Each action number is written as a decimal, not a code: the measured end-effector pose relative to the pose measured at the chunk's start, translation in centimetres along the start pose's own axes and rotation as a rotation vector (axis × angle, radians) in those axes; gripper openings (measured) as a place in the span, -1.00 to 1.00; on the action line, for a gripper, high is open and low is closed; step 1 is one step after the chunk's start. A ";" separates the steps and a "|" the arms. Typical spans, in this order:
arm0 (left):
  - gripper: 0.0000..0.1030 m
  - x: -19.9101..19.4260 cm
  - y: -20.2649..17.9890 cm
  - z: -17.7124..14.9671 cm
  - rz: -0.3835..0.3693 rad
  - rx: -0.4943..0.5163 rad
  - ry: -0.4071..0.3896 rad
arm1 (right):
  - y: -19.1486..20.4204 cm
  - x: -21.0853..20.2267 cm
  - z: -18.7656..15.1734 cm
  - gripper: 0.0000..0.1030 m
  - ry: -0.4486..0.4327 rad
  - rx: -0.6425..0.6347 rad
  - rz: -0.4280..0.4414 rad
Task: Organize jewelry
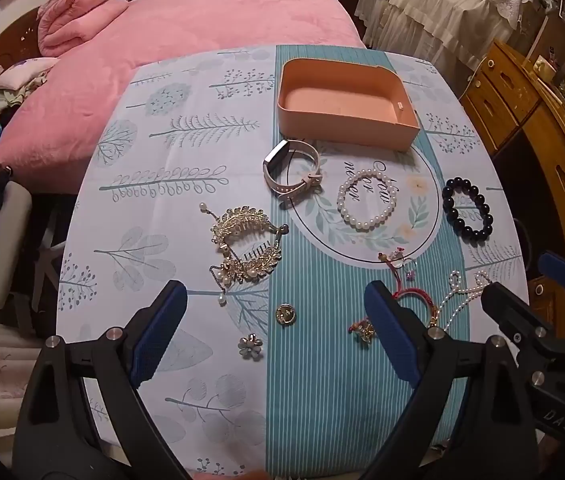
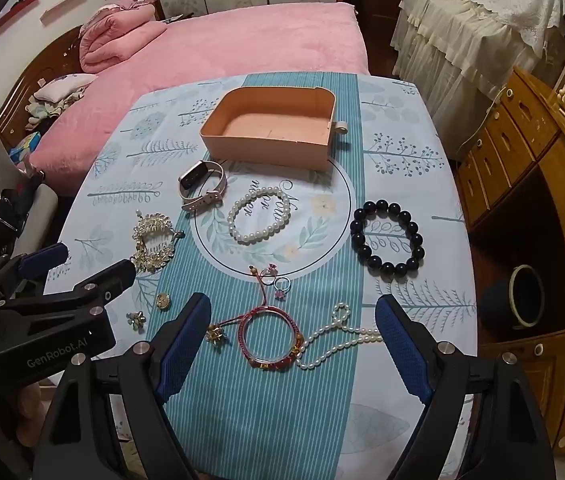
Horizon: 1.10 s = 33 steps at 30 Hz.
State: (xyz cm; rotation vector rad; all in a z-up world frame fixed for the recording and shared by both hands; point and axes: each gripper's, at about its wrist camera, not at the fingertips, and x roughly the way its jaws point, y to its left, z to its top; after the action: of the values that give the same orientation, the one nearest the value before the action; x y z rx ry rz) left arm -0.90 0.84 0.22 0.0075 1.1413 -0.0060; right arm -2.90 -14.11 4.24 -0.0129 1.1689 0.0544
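Note:
An empty peach box (image 1: pixel 346 100) (image 2: pixel 272 132) stands at the table's far side. In front of it lie a pale watch (image 1: pixel 292 172) (image 2: pixel 202 186), a white pearl bracelet (image 1: pixel 366 198) (image 2: pixel 260 214), a black bead bracelet (image 1: pixel 468 210) (image 2: pixel 388 240), gold hair combs (image 1: pixel 242 240) (image 2: pixel 154 244), a red bangle (image 2: pixel 272 340), a pearl necklace (image 2: pixel 338 340), small rings (image 2: pixel 278 280) and brooches (image 1: pixel 286 314). My left gripper (image 1: pixel 276 336) is open above the near edge. My right gripper (image 2: pixel 292 350) is open around the bangle's area, above it.
The table has a blue leaf-print cloth (image 1: pixel 162 200). A pink bed (image 1: pixel 202 32) lies beyond it. Wooden drawers (image 2: pixel 522 160) stand to the right, and a chair (image 1: pixel 2 240) to the left.

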 end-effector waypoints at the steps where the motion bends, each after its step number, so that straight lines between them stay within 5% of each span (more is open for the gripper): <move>1: 0.74 -0.1 0.1 -0.1 0.001 0.002 -0.003 | 0.0 0.0 0.0 0.66 -0.002 0.000 0.000; 33: 0.71 -1.0 -0.3 -0.4 0.008 0.029 -0.017 | 0.4 -1.4 -0.6 0.62 -0.039 0.001 -0.001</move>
State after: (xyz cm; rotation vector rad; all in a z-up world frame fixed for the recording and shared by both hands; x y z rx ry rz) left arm -1.69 0.53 0.97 0.0379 1.1245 -0.0153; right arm -4.05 -13.75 5.32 -0.0112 1.1303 0.0530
